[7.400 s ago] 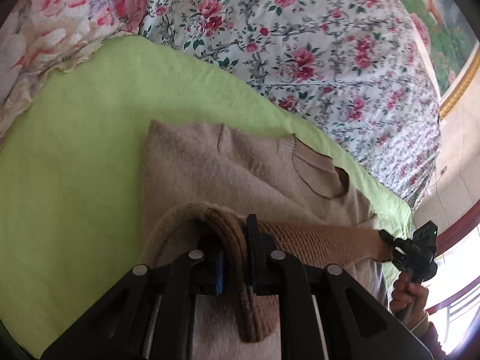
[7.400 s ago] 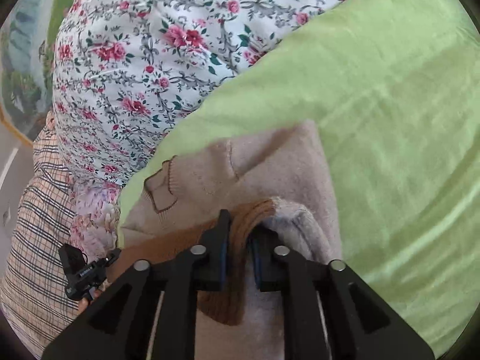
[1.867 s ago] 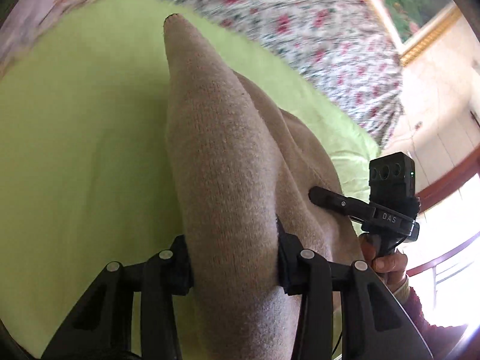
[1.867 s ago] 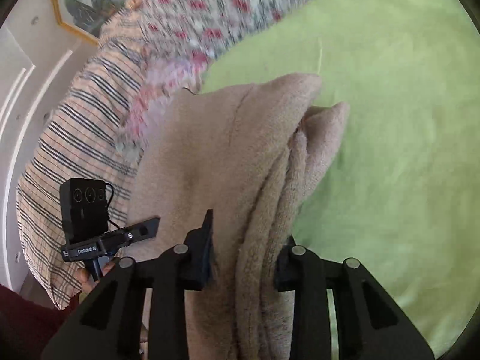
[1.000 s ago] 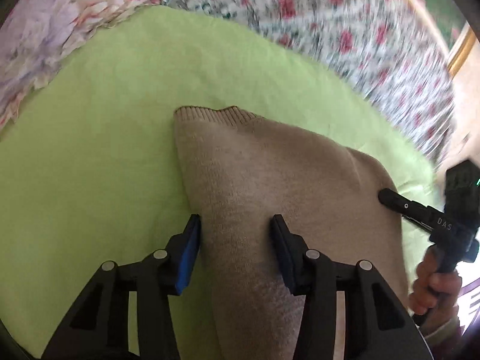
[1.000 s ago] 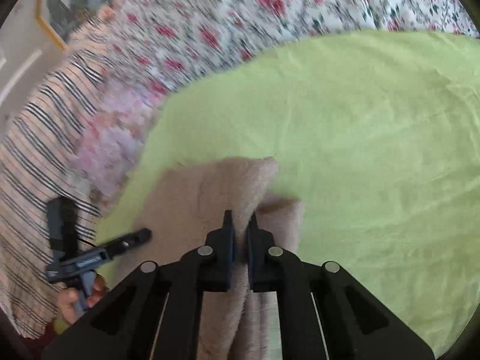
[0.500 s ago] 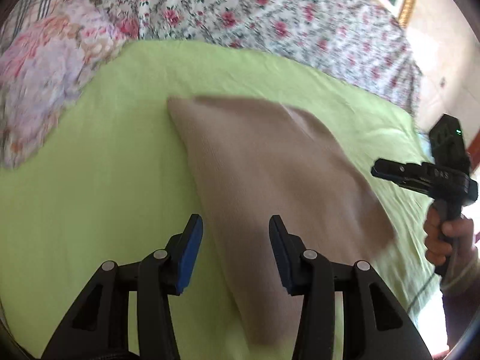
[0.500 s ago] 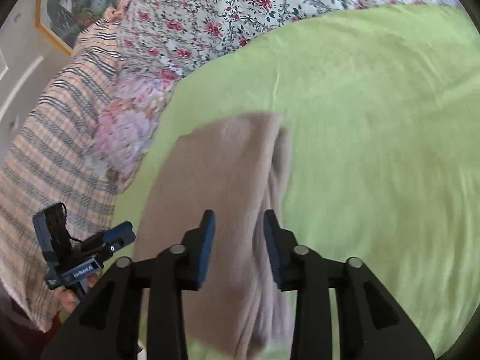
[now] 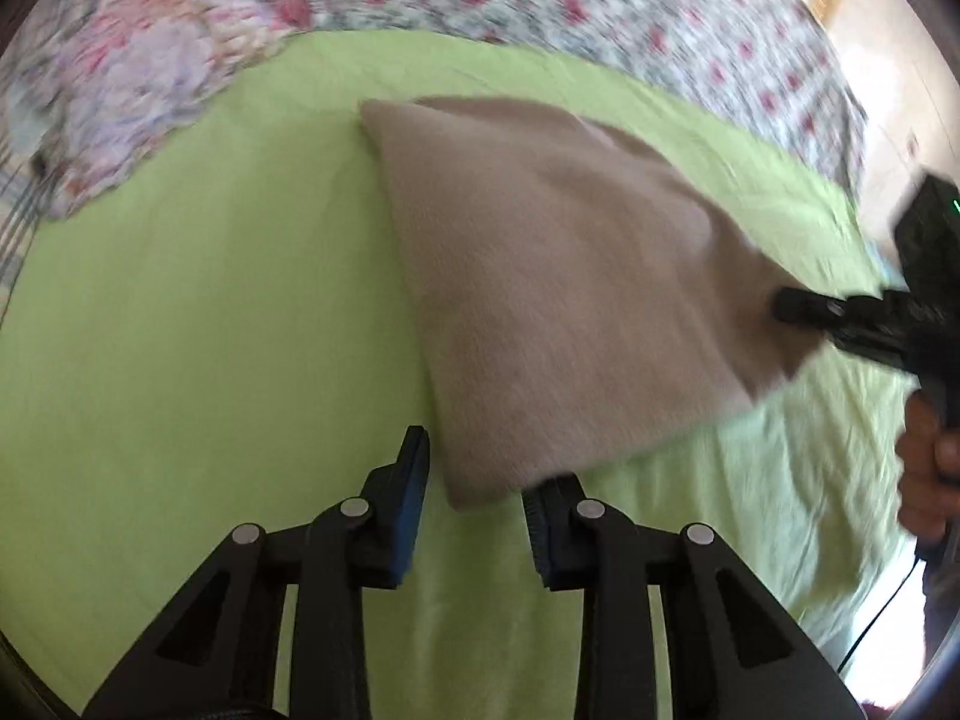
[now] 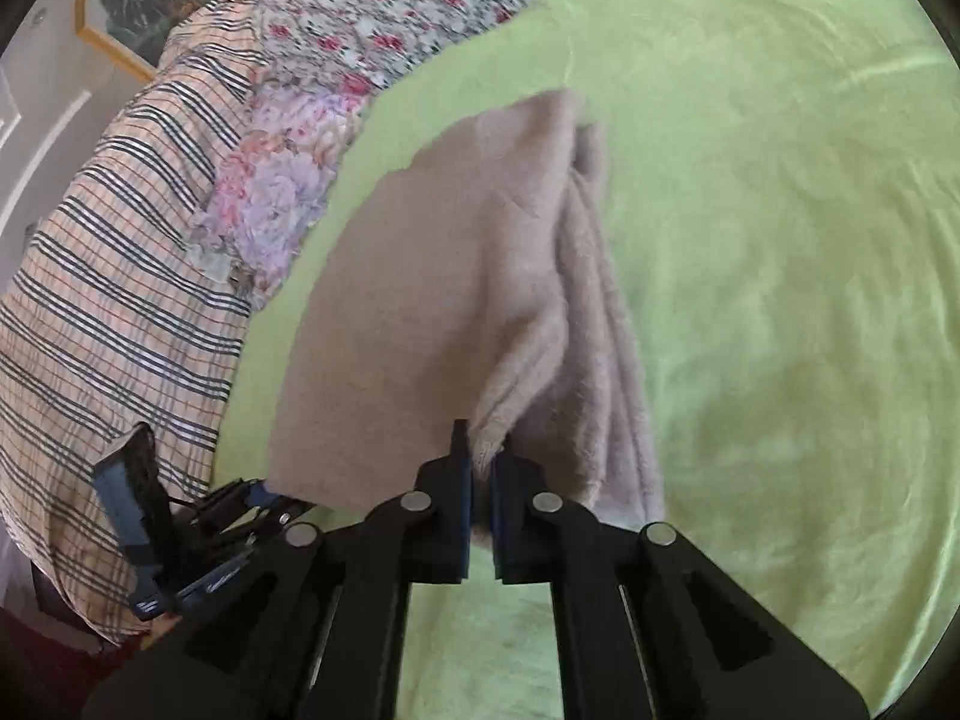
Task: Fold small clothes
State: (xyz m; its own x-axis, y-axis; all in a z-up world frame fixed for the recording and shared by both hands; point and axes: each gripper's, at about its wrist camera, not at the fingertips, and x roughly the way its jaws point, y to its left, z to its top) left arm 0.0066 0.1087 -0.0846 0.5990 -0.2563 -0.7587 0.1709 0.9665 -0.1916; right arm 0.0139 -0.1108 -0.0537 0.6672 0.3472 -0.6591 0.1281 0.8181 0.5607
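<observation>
Change since half a second ago: your right gripper [image 10: 478, 468], then spread apart over the cloth, now has its jaws nearly together on a raised pinch of the beige sweater [image 10: 432, 300]; your left gripper [image 9: 474, 498] has stayed spread wide with nothing in it
Sweater position: folded into a flat block on the green sheet [image 9: 180, 312], its near corner lying between your left fingertips without a grip
Right view only: the stacked layer edges along the sweater's right side, the striped blanket [image 10: 108, 276] at left, and your left gripper [image 10: 264, 501] at the sweater's near-left corner
Left view only: your right gripper [image 9: 786, 305] meeting the sweater's far right corner, with your hand [image 9: 927, 474] on its handle
Hard to make out: both views are motion-blurred; the floral bedding [image 9: 540, 6] is smeared
</observation>
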